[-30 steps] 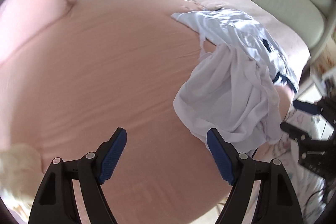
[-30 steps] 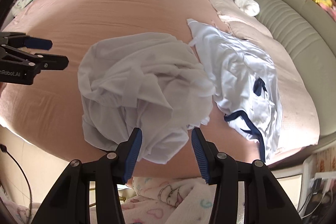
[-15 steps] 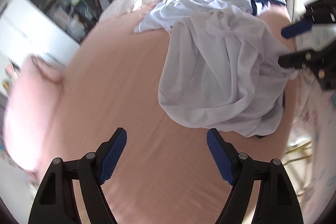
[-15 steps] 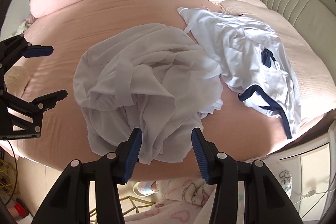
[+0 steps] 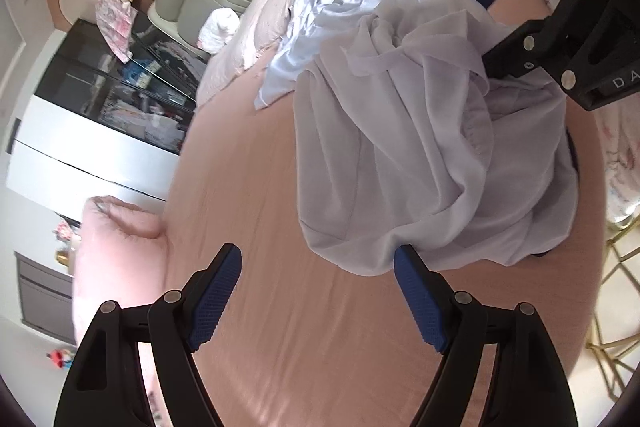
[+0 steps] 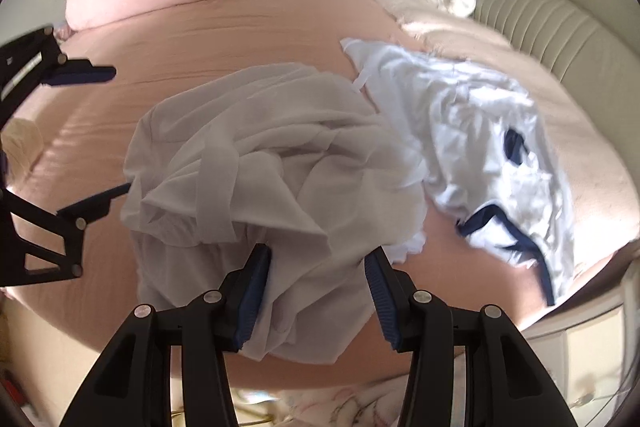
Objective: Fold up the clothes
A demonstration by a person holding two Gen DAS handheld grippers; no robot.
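Clearly the peach bedsheet (image 5: 256, 155) lies bare and wide from the left wrist's view, running from the crumpled white garment (image 5: 420, 155) over to the pink pillow (image 5: 120, 247), while the bed's edge curves down on the right just past the heap. The left gripper (image 5: 318, 291) hangs over that bare sheet with its jaws spread wide and nothing between them; its right blue pad (image 5: 418, 301) sits just at the hem of the heap, though contact is hard to judge. This view also takes in the dark glass cabinet (image 5: 120, 83) and the right gripper (image 5: 516, 23) pressing in from the far side of the cloth. From the right wrist, the white garment (image 6: 272, 167) is bunched near the bed's near edge (image 6: 320, 375), with a light blue navy-trimmed garment (image 6: 472, 147) spread just beside it toward the grey headboard (image 6: 560, 7), their edges touching. The right gripper (image 6: 316, 287) stands partly open with folds of the white garment between its fingers, not clamped. The left gripper (image 6: 88, 131) shows at the left, open, over bare sheet.
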